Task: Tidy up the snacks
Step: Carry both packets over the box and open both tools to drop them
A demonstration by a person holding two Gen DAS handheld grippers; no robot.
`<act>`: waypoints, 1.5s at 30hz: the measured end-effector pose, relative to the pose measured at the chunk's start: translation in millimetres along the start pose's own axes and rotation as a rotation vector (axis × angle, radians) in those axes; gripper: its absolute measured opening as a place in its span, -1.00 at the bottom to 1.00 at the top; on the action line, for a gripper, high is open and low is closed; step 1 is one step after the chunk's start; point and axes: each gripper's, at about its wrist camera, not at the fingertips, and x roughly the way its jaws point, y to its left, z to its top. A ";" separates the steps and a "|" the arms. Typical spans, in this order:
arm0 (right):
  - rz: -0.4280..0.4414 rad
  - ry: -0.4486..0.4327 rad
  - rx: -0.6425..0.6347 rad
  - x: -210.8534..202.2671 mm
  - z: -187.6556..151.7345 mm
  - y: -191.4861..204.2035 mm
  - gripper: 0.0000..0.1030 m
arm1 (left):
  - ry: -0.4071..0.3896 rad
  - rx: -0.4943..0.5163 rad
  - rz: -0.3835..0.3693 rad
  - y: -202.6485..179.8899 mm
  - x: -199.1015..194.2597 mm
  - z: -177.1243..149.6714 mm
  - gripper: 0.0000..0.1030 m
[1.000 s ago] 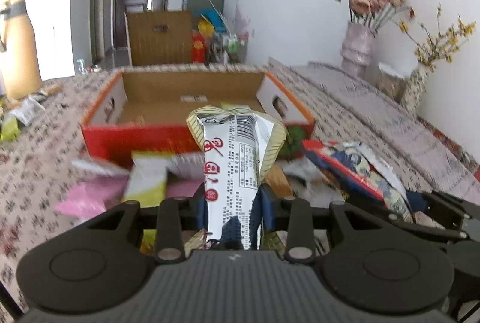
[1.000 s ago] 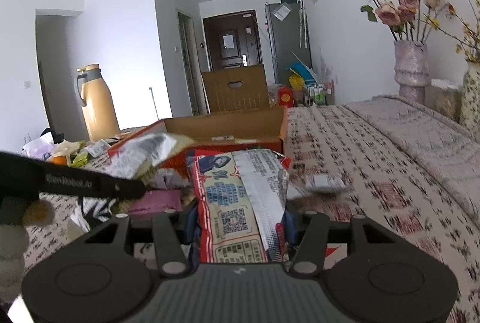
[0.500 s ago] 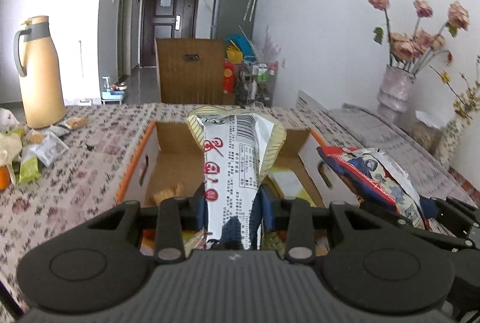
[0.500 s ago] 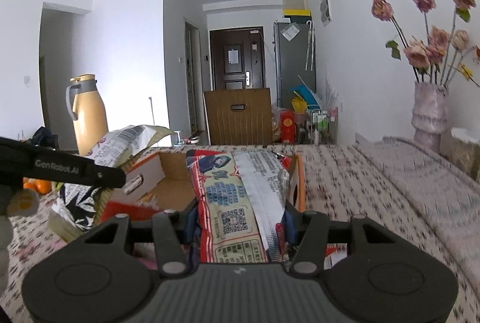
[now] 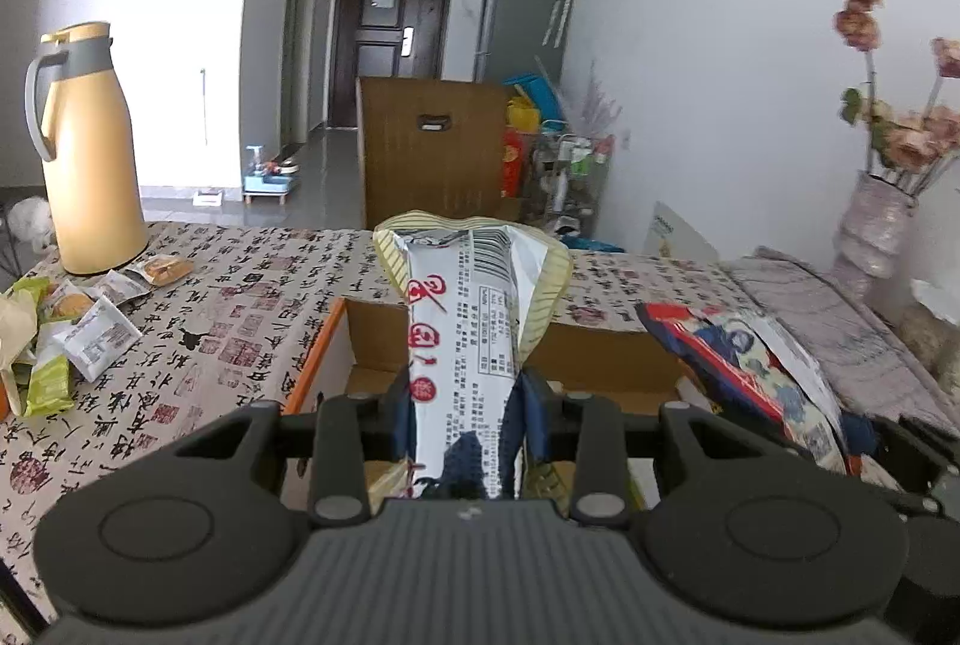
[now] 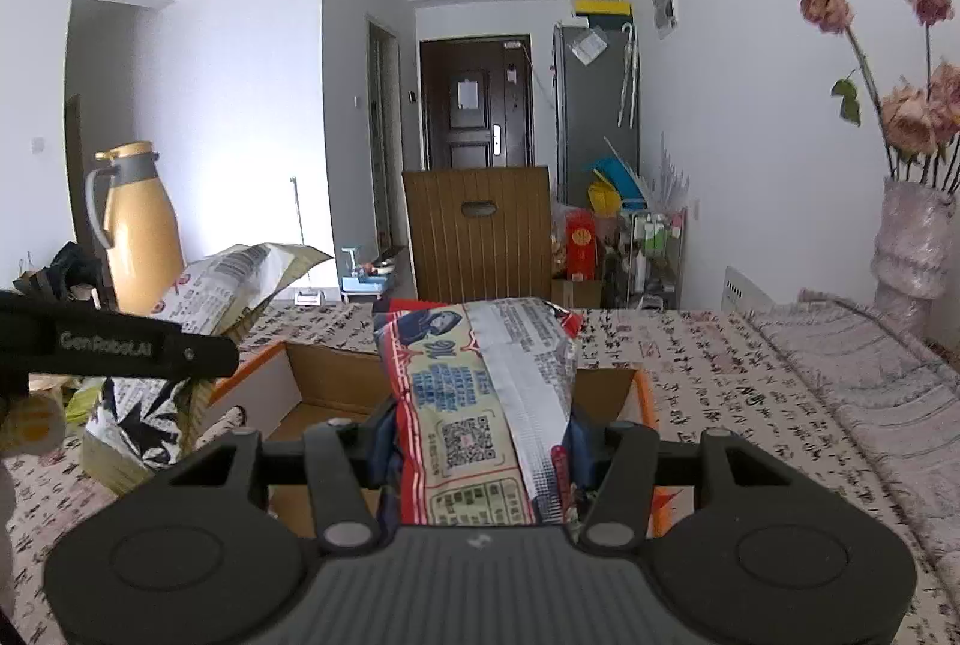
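My left gripper (image 5: 462, 417) is shut on a silver and yellow snack bag (image 5: 468, 321) and holds it above the open cardboard box (image 5: 600, 351) with orange-red sides. My right gripper (image 6: 480, 429) is shut on a red and white snack bag (image 6: 486, 393), also over the box (image 6: 324, 369). The red bag shows at the right of the left wrist view (image 5: 744, 369). The silver bag (image 6: 222, 285) and the left gripper's arm (image 6: 120, 345) show at the left of the right wrist view.
A yellow thermos jug (image 5: 84, 153) stands at the table's far left with several small snack packets (image 5: 90, 327) beside it. A vase of dried flowers (image 6: 912, 237) stands at the right. A brown cabinet (image 5: 432, 153) and a fridge lie beyond the table.
Both grippers have risen and moved forward with their bags, from the loose snacks in front of the box to above its inside. The loose snacks have dropped out of view.
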 end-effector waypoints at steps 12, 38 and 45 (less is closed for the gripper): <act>0.000 0.057 0.031 34.6 -20.7 -7.2 0.02 | 0.081 -0.038 0.042 21.7 45.3 -21.2 -0.30; -0.001 0.060 0.076 29.8 -25.7 -11.5 1.00 | -0.013 -0.046 0.091 18.5 23.6 -22.2 1.00; -0.007 0.045 0.059 22.4 -21.0 -8.9 1.00 | -0.022 -0.035 0.092 14.6 16.2 -19.7 1.00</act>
